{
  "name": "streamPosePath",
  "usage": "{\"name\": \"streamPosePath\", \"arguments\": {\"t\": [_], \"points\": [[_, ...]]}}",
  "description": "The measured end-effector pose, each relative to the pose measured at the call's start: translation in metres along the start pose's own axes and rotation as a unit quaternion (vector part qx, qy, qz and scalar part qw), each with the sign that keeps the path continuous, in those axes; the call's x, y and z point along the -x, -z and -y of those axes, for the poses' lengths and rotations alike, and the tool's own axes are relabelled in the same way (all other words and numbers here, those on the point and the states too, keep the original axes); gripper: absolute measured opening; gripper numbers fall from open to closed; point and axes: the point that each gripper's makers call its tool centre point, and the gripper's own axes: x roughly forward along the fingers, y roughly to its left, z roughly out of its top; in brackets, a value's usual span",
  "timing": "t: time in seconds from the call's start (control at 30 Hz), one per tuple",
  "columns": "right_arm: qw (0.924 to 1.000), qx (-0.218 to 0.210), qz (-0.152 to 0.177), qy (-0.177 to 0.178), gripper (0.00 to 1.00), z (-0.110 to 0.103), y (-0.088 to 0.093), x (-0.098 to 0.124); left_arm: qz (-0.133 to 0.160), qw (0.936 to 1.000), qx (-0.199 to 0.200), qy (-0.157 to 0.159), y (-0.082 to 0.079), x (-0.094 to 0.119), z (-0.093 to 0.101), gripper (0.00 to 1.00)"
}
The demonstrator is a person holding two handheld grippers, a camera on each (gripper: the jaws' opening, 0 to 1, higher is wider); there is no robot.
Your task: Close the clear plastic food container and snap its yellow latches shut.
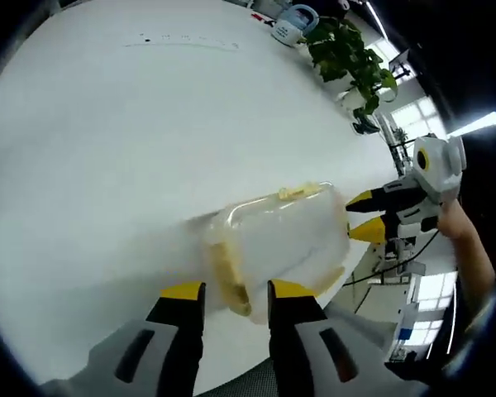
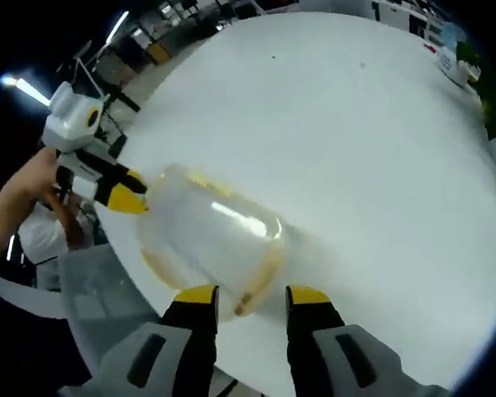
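Sitting low centre in the left gripper view, the clear plastic food container with yellow latches lies on the round white tabletop near its edge; lid looks down on the body, whether it is fully seated cannot be told. Left gripper comes up from the bottom of the frame, yellow-tipped fingers spread apart and released, one on each side of the container's near end with its yellow latch, very close, contact unclear. Right gripper enters at centre right of that frame, tips parted, at the container's far end, a person's hand behind it. Green leafy potted plant and a small light-blue and white object at upper right.

Right gripper view: container at lower centre-left, right gripper rising from the bottom, fingers apart, not clamped, flanking the near rim. Left gripper at centre left with tips at the container's far end, hand holding it
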Motion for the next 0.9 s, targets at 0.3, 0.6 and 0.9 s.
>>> {"name": "streamPosePath", "arguments": {"t": [0.3, 0.6, 0.9], "points": [[0.9997, -0.023, 0.005, -0.013, 0.30, -0.002, 0.001, -0.006, -0.001, 0.9995, 0.027, 0.013, 0.001, -0.003, 0.000, 0.27], [0.9990, -0.035, 0.001, -0.027, 0.27, -0.008, -0.001, -0.011, 0.000, 0.9958, 0.073, 0.055, 0.005, -0.005, 0.003, 0.24], [0.9981, -0.052, -0.007, -0.033, 0.26, -0.008, -0.001, -0.012, 0.002, 0.9958, 0.070, 0.058, 0.003, -0.007, 0.005, 0.23]]}}
